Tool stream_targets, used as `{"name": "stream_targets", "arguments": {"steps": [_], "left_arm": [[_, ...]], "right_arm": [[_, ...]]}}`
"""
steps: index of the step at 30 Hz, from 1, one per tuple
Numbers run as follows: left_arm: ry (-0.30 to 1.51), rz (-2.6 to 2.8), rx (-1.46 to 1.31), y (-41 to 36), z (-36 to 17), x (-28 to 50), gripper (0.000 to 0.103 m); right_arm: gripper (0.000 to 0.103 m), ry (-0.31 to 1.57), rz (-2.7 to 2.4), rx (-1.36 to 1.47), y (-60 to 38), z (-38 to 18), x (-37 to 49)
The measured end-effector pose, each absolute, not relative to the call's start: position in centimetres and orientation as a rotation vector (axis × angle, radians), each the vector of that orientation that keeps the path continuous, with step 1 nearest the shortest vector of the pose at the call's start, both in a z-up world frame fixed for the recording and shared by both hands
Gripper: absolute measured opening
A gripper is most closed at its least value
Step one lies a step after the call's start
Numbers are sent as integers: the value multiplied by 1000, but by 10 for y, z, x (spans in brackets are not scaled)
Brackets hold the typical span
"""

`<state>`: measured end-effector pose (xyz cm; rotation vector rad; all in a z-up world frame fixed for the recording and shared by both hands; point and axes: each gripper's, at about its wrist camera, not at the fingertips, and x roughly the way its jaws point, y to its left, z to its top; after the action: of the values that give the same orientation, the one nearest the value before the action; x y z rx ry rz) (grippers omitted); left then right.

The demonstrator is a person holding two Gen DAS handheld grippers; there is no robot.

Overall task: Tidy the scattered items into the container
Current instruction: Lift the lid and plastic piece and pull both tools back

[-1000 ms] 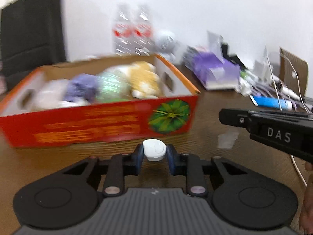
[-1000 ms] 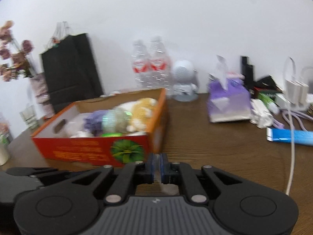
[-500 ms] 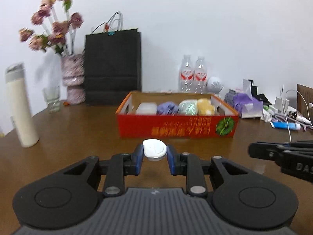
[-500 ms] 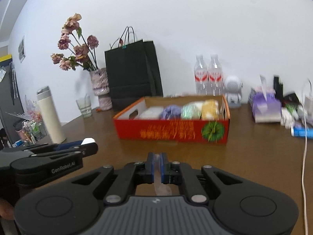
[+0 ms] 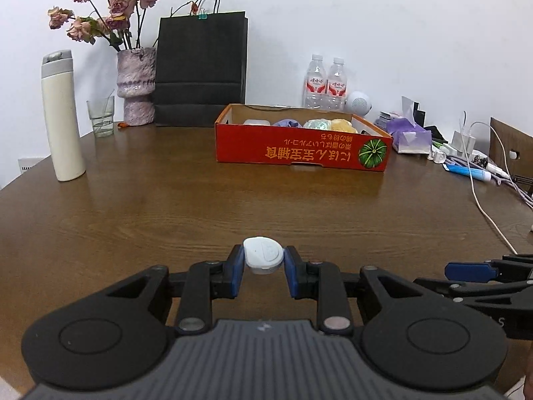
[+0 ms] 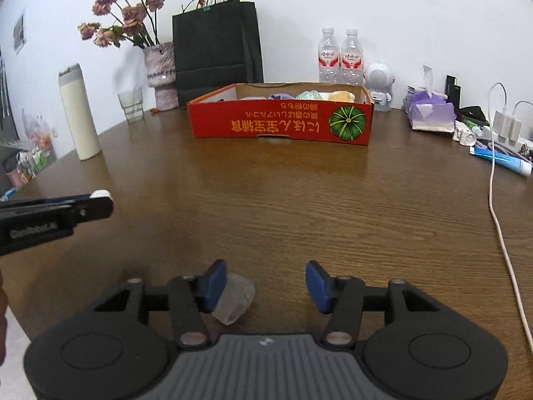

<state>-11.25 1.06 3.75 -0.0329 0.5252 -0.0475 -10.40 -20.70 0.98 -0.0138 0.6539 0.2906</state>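
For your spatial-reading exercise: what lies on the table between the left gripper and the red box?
Nothing: in the left wrist view only bare table separates the left gripper from the red box.

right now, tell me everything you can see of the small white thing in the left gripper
The small white cap-like piece looks like smooth, matte plastic, rounded and slightly teardrop-shaped, with a faint seam and a tiny dot on its flat top face and a shallow side wall below. It sits level, pinched between the blue pads of the left gripper, which touch its two sides. It is held above the brown wooden table, well short of the red cardboard box.
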Motion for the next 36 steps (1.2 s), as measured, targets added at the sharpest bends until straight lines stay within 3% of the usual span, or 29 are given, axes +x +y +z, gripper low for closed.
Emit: {"name": "stream_targets", "arguments": {"steps": [9,13,17,19,29,36], "left_arm": [[543,-48,-36,15,31,-118,27],[542,-56,-33,15,30,-119,27],[539,-64,-37,13,31,-120,27],[526,-60,-47,13,34,-124,27],[298,-65,-37,-4,68,-155,27],[130,-39,-16,-11,74,-196,27]], "right_arm": [[49,704,343,-98,-180,7,-118],[35,678,341,-98,-176,6,-125],[12,663,344,-113,-166,6,-119],[9,652,344,-121,-162,7,-121],[8,361,218,50,-190,60,-148],[8,233,181,75,-190,63,-182]]}}
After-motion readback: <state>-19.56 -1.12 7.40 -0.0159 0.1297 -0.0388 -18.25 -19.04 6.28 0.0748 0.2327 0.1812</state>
